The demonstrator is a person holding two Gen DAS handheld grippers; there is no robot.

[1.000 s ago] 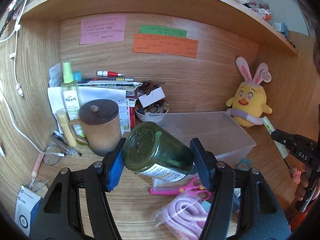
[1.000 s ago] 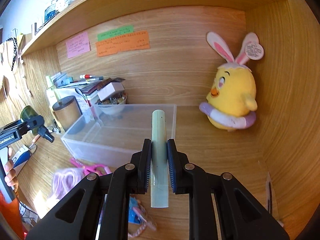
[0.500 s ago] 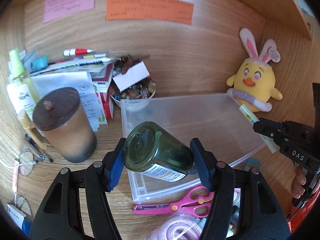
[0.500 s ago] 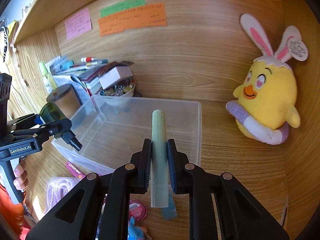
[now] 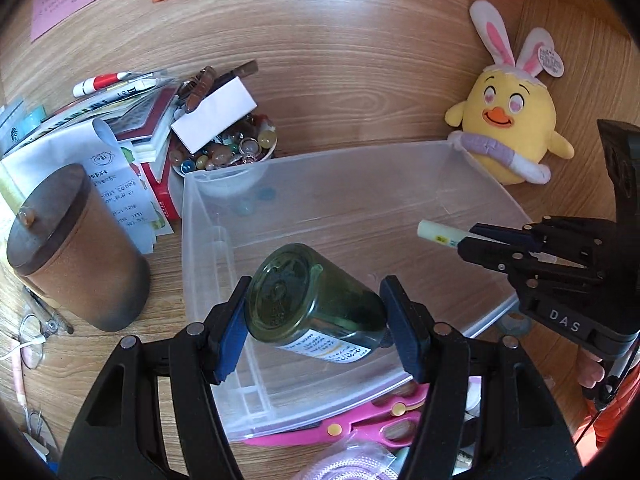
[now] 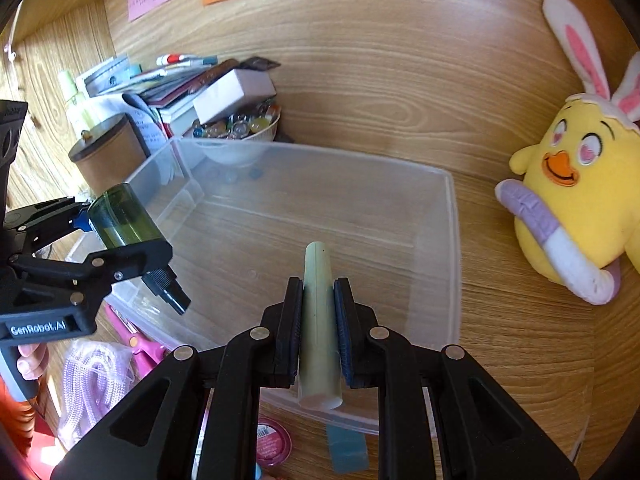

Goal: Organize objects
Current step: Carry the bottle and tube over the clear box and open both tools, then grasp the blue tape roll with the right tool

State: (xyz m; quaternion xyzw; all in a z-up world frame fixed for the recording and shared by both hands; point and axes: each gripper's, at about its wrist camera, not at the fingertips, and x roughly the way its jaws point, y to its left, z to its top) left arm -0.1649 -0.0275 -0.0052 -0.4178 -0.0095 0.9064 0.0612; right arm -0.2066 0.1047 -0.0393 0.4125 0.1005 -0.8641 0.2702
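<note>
My left gripper (image 5: 314,312) is shut on a dark green bottle (image 5: 308,300) with a white label, held tilted above the left front part of a clear plastic bin (image 5: 400,184). The bottle (image 6: 124,220) and left gripper (image 6: 120,240) also show in the right wrist view. My right gripper (image 6: 318,320) is shut on a pale green tube (image 6: 318,308), held over the bin's (image 6: 452,240) front right part. In the left wrist view the tube (image 5: 440,236) sticks out of the right gripper (image 5: 472,240) above the bin. Nothing lies inside the bin.
A yellow chick plush (image 5: 516,128) sits right of the bin. A bowl of marbles (image 5: 224,152), stacked books and a brown lidded cup (image 5: 76,248) stand at the left. Pink scissors (image 5: 360,424), a lilac cord (image 6: 96,384) and a pink tin (image 6: 272,440) lie in front.
Both grippers have moved forward and down over the bin, carrying the bottle and the tube. The bin fills more of both views.
</note>
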